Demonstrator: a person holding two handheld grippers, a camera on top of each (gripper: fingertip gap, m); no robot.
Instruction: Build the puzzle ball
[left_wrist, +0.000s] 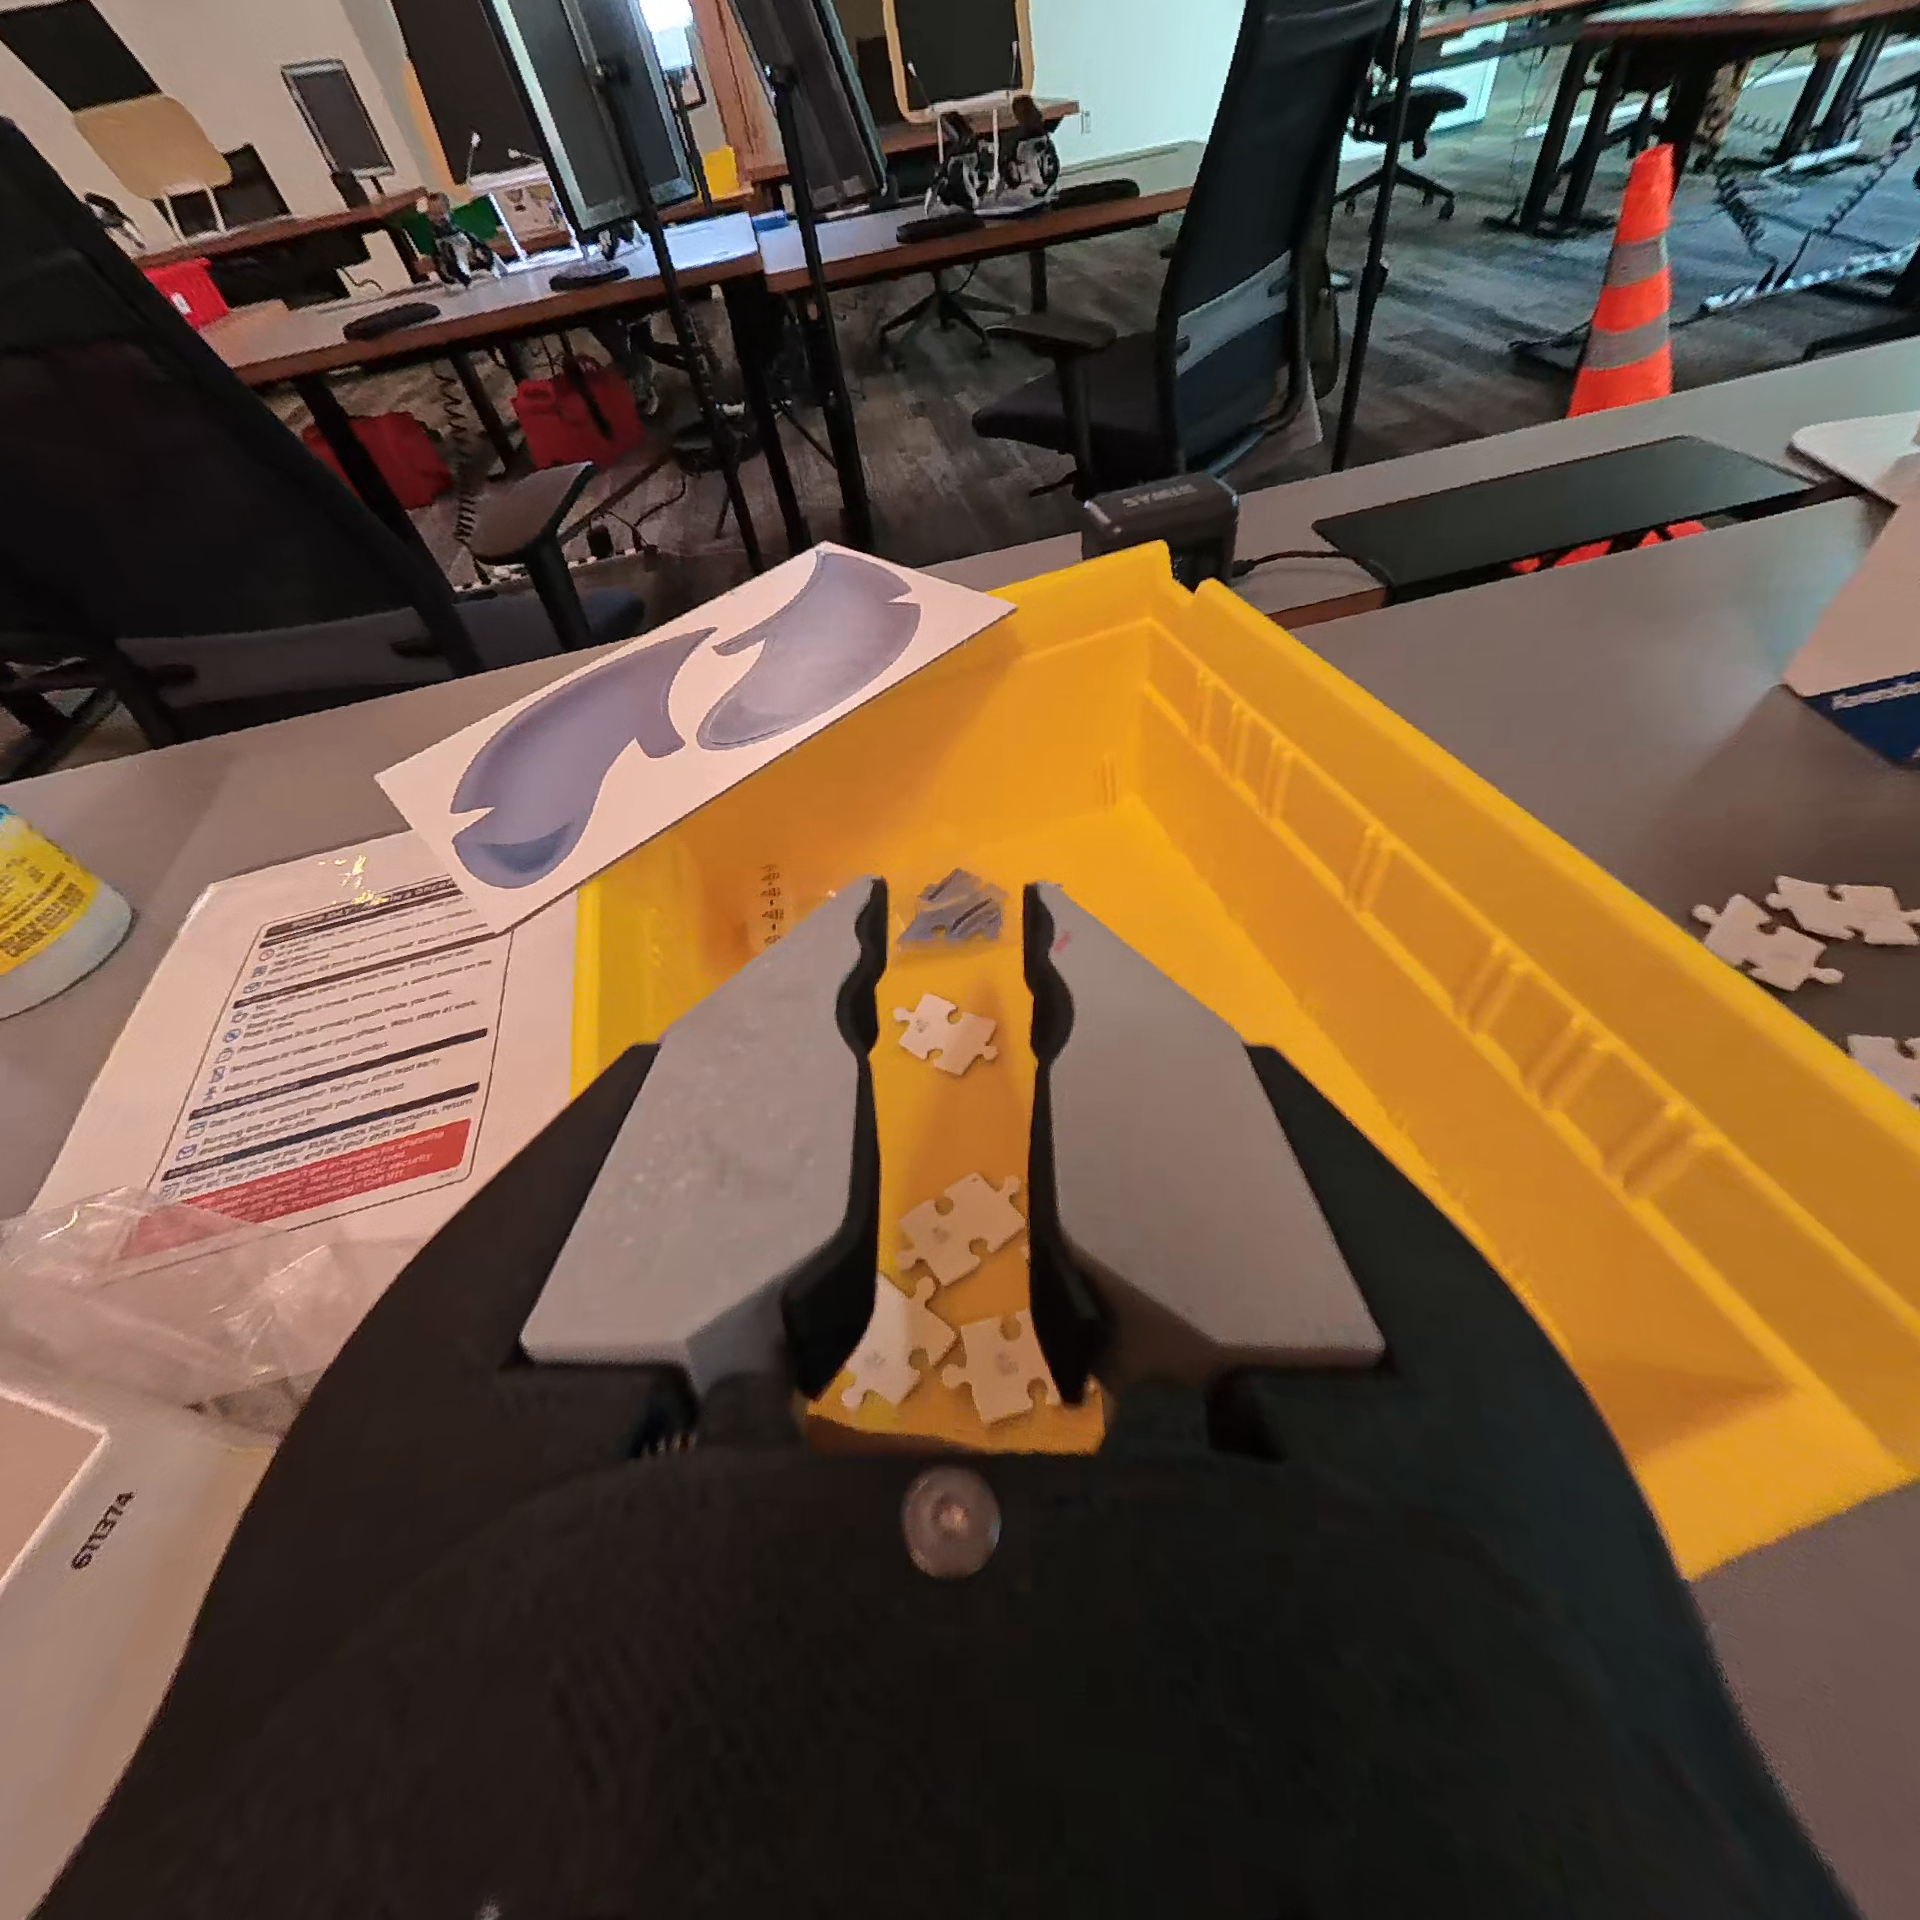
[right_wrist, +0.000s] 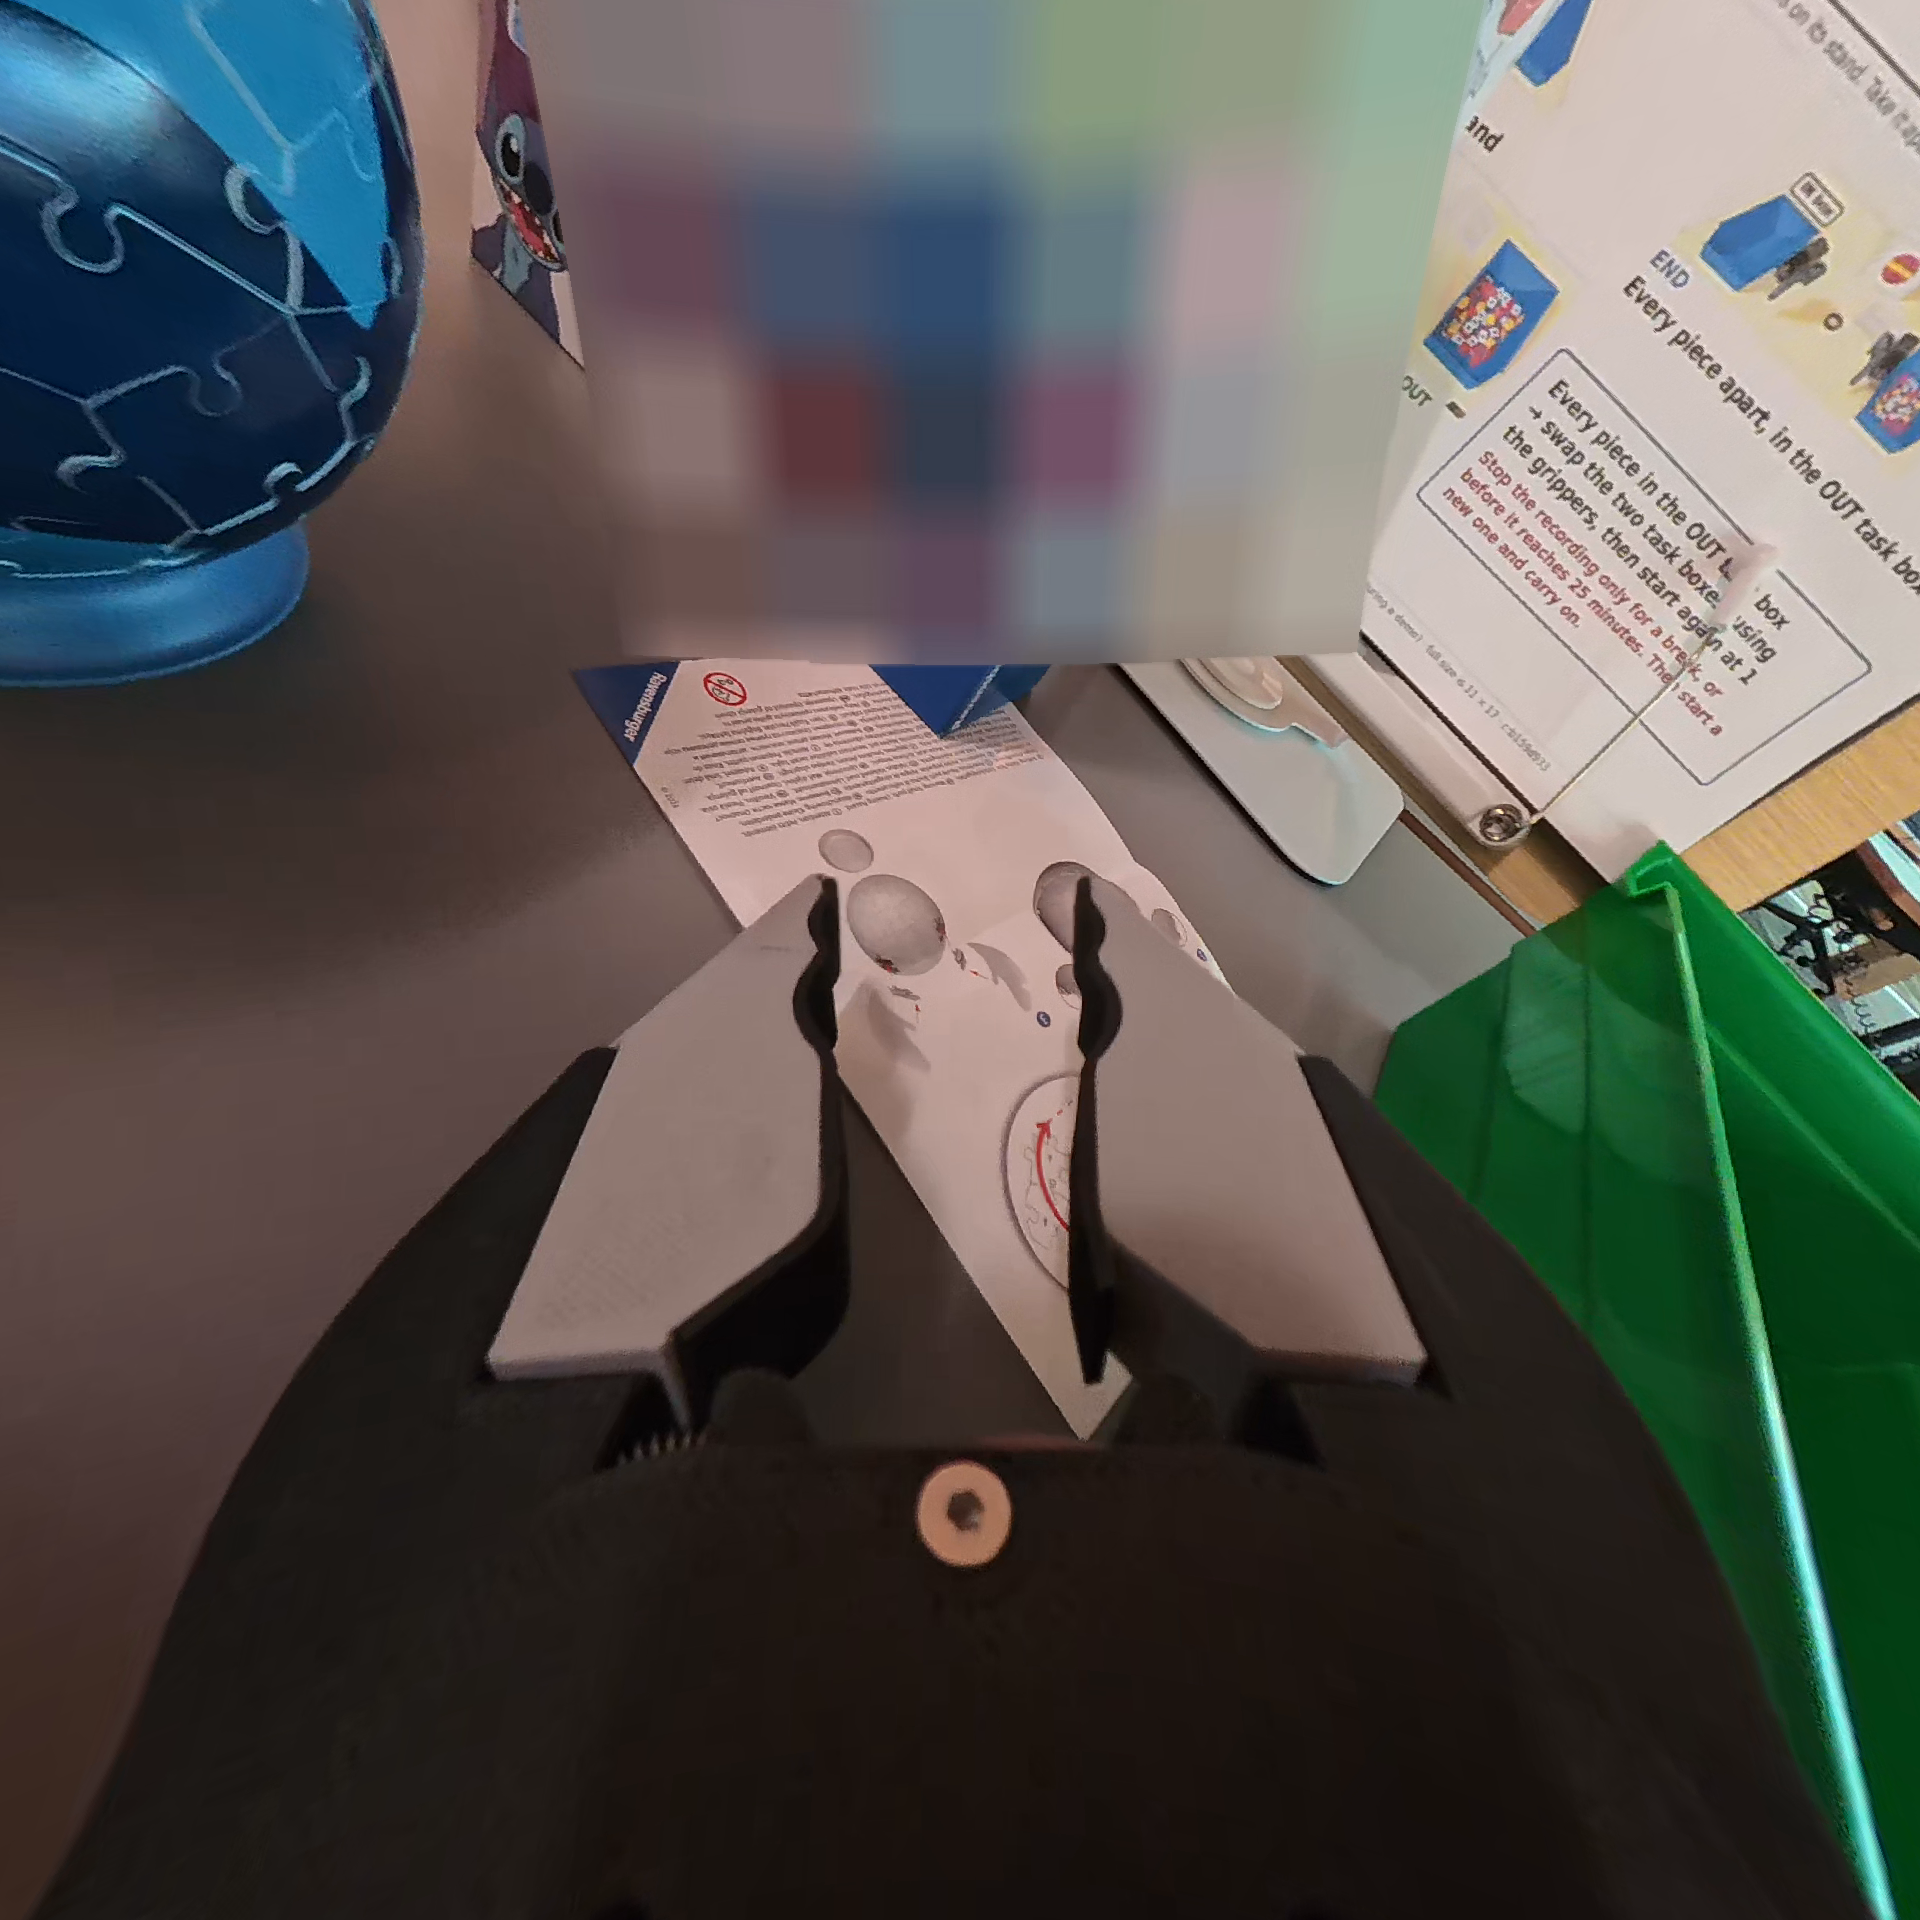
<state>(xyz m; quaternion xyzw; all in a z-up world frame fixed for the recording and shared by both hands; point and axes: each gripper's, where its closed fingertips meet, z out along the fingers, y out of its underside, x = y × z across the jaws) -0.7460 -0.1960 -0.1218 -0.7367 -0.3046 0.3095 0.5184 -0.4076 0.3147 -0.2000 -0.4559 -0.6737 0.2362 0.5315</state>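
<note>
The left gripper (left_wrist: 954, 904) hangs over the yellow bin (left_wrist: 1351, 831), fingers apart and empty, above loose pieces (left_wrist: 961, 1226) on the bin floor. The right gripper (right_wrist: 951, 899) is above a leaflet (right_wrist: 935, 790) on the table (right_wrist: 312, 935), fingers apart. The ball (right_wrist: 177, 291) stands on its base, far left.

The left hand-held gripper (left_wrist: 954, 914) has matt grey, finely grained plastic fingers (left_wrist: 748, 1122) on a black textured body with one bright metal screw (left_wrist: 951, 1522). Beneath it, the yellow bin (left_wrist: 1351, 831) is smooth, slightly glossy plastic holding flat white puzzle pieces (left_wrist: 945, 1029). Left of it lies crinkled clear plastic wrap (left_wrist: 135, 1309). Far left of the right hand-held gripper (right_wrist: 951, 914), the blue puzzle ball (right_wrist: 187, 312) shines; below, the leaflet (right_wrist: 935, 831) is matt paper on a smooth grey tabletop (right_wrist: 312, 935).
</note>
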